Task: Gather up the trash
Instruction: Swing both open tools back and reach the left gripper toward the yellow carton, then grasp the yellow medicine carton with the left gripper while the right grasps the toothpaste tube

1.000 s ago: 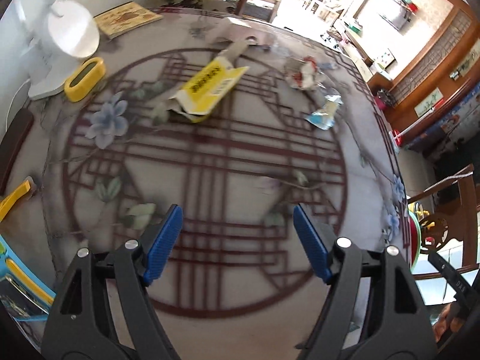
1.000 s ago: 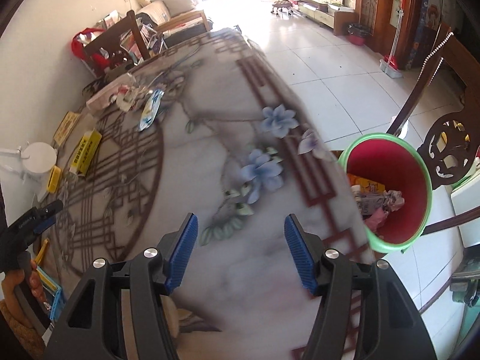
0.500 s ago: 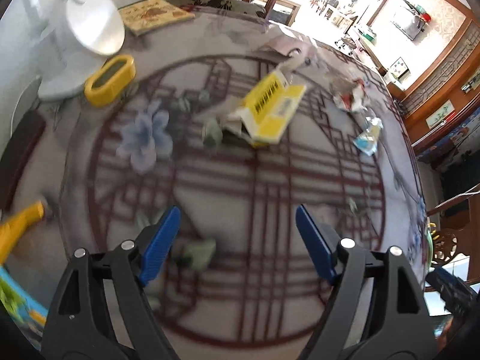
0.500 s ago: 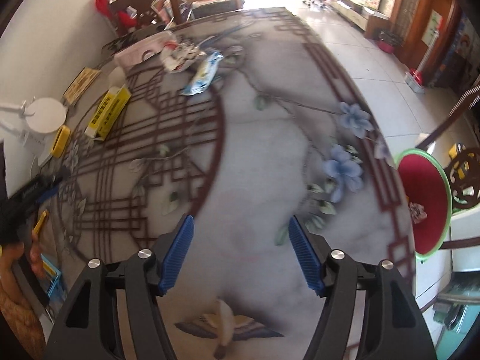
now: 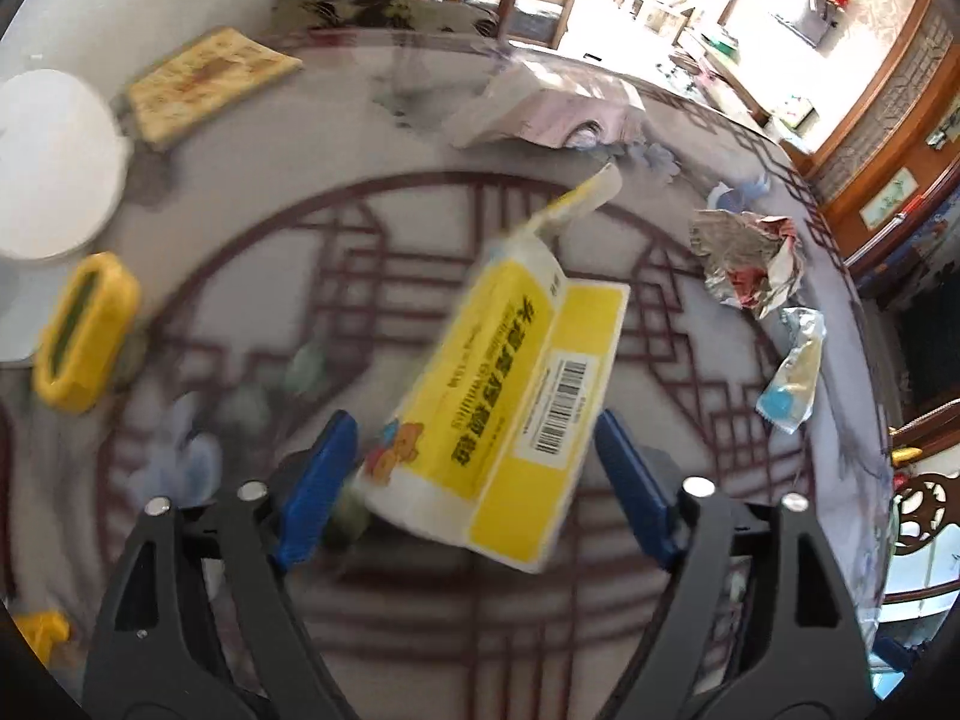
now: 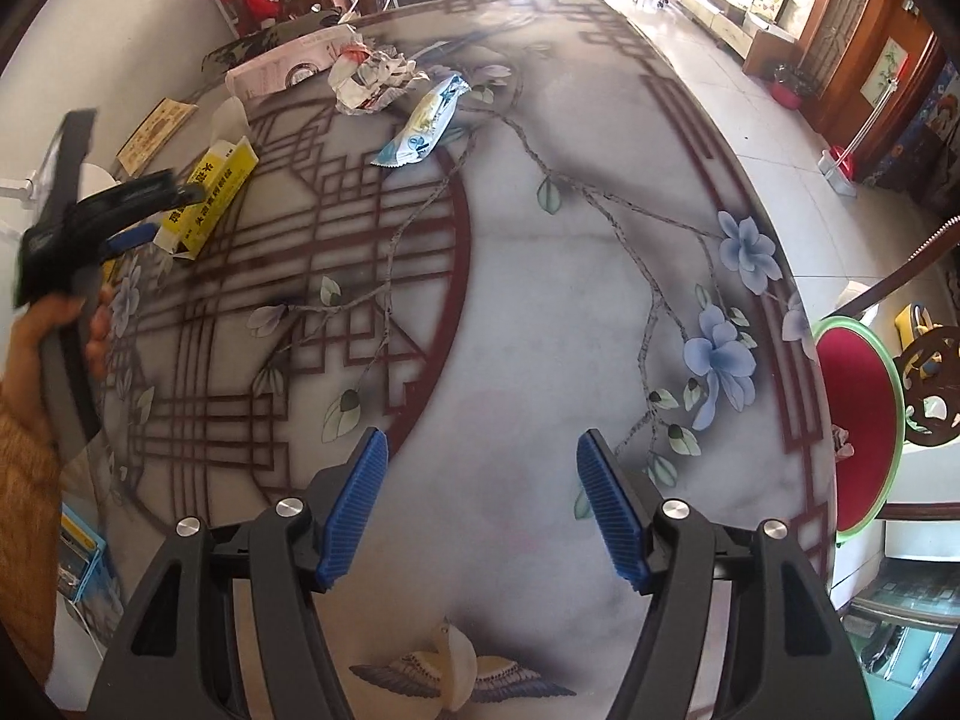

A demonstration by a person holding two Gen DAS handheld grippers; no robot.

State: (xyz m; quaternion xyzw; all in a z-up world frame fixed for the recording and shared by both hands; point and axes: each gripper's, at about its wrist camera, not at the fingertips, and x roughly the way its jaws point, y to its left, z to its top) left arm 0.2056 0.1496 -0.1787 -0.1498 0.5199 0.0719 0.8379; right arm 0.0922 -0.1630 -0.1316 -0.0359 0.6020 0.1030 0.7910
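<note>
A yellow and white carton [image 5: 510, 396] lies on the patterned round table [image 5: 630, 630], its near end between the blue fingers of my open left gripper [image 5: 474, 480]; touching cannot be told. It also shows in the right wrist view [image 6: 210, 198]. Crumpled foil paper [image 5: 747, 264] and a blue-white wrapper [image 5: 792, 378] lie to its right, seen too in the right wrist view: the foil paper [image 6: 369, 81] and the wrapper [image 6: 423, 123]. My right gripper [image 6: 483, 516] is open and empty over the table. A red bin with a green rim [image 6: 858, 426] stands beside the table's right edge.
A pink-white flat package [image 5: 540, 114] lies at the far edge. A white round lamp base [image 5: 48, 162], a yellow holder [image 5: 84, 330] and a tan book [image 5: 210, 78] sit at the left. Wooden chairs stand around the table [image 6: 927, 384].
My left gripper has moved forward to the yellow carton, which now sits between its fingers. My right gripper has swung left from the bin side, over the table.
</note>
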